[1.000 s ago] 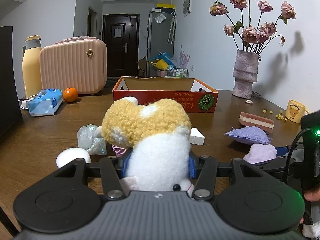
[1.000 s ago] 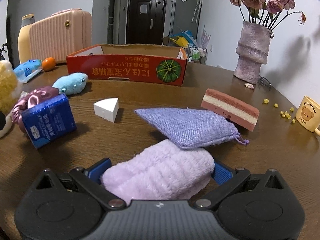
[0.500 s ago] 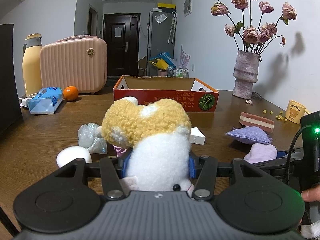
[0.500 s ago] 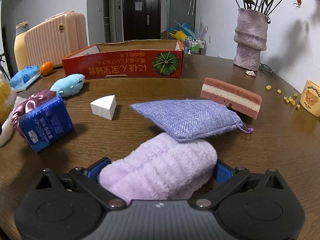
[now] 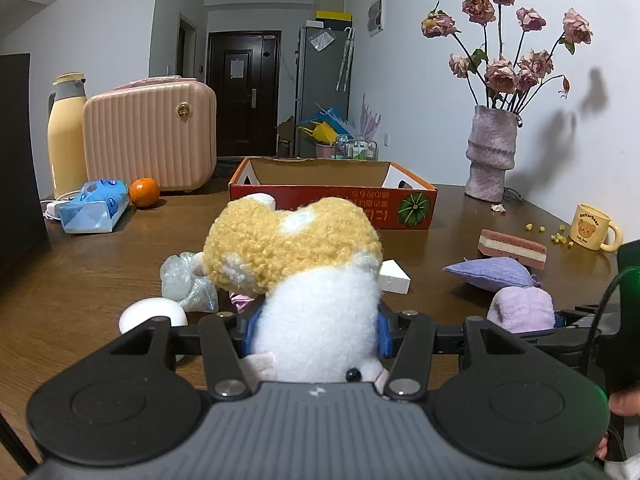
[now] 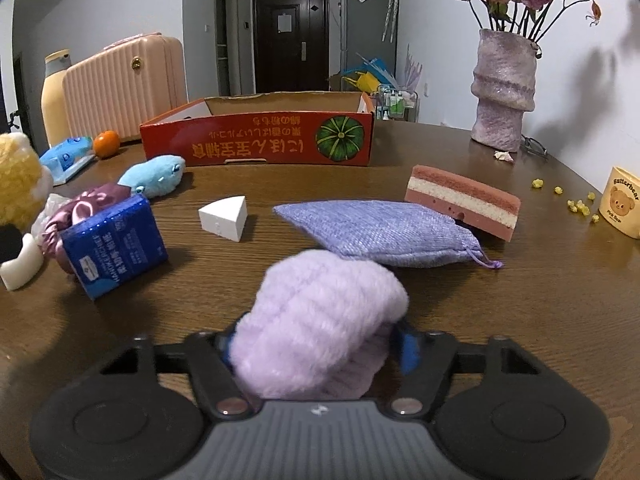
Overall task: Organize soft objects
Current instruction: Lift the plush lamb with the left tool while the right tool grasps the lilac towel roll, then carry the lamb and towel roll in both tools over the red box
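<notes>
My left gripper (image 5: 316,328) is shut on a yellow and white plush toy (image 5: 304,272), held above the brown table. My right gripper (image 6: 316,350) is shut on a fluffy lilac cloth (image 6: 320,320), which also shows in the left wrist view (image 5: 522,306). An open red cardboard box (image 6: 264,140) stands at the back centre, also in the left wrist view (image 5: 332,196). A lilac woven pouch (image 6: 380,232), a pink and white layered sponge (image 6: 464,200), a blue plush fish (image 6: 154,176) and a shiny purple satin pouch (image 6: 86,208) lie on the table.
A blue tissue pack (image 6: 114,244) and a white wedge (image 6: 224,218) lie left of centre. A vase of dried roses (image 6: 504,92) and a yellow mug (image 6: 624,208) stand at the right. A pink case (image 5: 150,140), thermos (image 5: 66,140), orange (image 5: 144,192) stand at back left.
My right gripper has closed tighter on the lilac cloth and lifted it, so it now bunches up higher. The left gripper holds the plush toy as before.
</notes>
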The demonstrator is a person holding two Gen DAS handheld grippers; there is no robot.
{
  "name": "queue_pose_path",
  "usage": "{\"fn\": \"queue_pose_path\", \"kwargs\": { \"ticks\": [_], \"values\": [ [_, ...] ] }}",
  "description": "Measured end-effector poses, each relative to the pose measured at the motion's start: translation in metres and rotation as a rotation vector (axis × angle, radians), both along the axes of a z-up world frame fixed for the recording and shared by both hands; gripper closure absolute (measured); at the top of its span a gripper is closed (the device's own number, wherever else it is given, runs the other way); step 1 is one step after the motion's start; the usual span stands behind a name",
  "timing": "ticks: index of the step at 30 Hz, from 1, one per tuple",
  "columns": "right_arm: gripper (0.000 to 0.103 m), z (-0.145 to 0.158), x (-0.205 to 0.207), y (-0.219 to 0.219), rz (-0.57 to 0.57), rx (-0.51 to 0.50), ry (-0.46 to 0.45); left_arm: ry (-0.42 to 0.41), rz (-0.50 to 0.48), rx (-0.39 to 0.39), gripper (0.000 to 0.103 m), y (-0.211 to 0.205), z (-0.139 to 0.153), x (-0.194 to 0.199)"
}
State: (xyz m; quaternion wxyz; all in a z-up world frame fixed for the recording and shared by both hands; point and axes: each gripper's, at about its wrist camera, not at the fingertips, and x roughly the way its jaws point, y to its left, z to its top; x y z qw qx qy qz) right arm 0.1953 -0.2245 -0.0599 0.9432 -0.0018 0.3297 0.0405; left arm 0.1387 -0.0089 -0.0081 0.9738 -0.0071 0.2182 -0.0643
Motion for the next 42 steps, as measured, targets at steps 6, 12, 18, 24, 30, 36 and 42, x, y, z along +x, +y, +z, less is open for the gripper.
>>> {"fn": "queue_pose_path", "kwargs": {
  "ticks": [6, 12, 18, 24, 30, 36, 42],
  "values": [
    [0.053, 0.002, -0.011, -0.002, 0.005, 0.022, -0.019, -0.006, -0.002, 0.006, 0.050, -0.001, 0.003, -0.002],
    [0.063, 0.007, -0.023, -0.001, 0.018, 0.034, -0.049, -0.019, -0.004, 0.016, 0.050, -0.003, 0.009, -0.005],
    [0.071, 0.016, -0.032, -0.002, 0.032, 0.055, -0.073, -0.032, -0.006, 0.021, 0.050, -0.004, 0.016, -0.007],
    [0.072, 0.028, -0.042, -0.001, 0.049, 0.058, -0.119, -0.041, -0.005, 0.026, 0.050, -0.005, 0.022, -0.007],
    [0.072, 0.041, -0.045, 0.000, 0.063, 0.062, -0.166, -0.039, -0.002, 0.028, 0.050, -0.004, 0.025, -0.001],
    [0.072, 0.054, -0.040, 0.003, 0.073, 0.058, -0.207, -0.041, 0.003, 0.029, 0.050, -0.002, 0.030, 0.007],
    [0.072, 0.063, -0.027, 0.005, 0.080, 0.055, -0.234, -0.049, 0.010, 0.028, 0.050, -0.002, 0.038, 0.019]
  ]
}}
